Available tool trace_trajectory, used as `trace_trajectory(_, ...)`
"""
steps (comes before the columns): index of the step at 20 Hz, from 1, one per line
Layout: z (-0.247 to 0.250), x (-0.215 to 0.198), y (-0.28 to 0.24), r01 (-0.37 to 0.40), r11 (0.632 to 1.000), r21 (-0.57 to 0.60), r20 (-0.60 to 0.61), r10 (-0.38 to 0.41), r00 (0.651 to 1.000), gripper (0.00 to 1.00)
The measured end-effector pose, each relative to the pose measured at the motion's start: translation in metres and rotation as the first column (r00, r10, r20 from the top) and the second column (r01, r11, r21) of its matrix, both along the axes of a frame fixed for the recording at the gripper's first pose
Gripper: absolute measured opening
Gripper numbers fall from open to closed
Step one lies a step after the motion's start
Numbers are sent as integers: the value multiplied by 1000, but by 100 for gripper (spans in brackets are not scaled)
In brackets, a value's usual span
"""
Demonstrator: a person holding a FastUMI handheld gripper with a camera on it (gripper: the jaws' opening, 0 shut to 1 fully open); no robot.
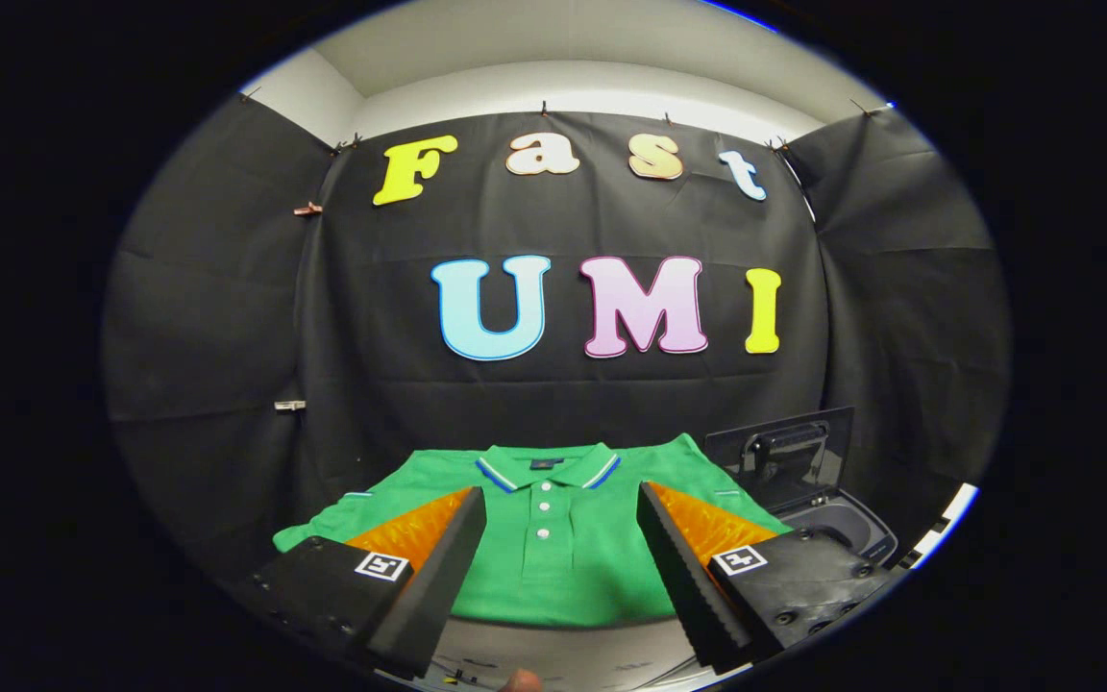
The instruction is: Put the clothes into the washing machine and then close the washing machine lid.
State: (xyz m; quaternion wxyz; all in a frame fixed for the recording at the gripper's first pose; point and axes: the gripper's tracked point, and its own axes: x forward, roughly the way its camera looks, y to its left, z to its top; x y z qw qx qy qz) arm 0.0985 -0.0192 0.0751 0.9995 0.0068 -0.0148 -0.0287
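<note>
A green polo shirt with a blue-and-white trimmed collar and white buttons lies spread flat on the table, just ahead of and between my fingers. My gripper is open, with its two fingers wide apart above the shirt's front and nothing held between them. To the right of the shirt stands a small dark washing machine. Its lid is raised upright against the back cloth, leaving the tub opening exposed.
Black cloth walls close in the booth behind the shirt and on both sides. A pale table surface shows under the shirt's hem near my fingers. A white edge runs past the washing machine at the right.
</note>
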Motion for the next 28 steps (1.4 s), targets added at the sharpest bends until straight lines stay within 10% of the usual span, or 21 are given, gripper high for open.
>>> trace_trajectory(12, -18, 97, 5, 14, 1000, 14, -264, -10, 964, 98)
trace_trajectory(28, -85, 119, -11, 25, 1000, -8, -711, -23, 703, 100)
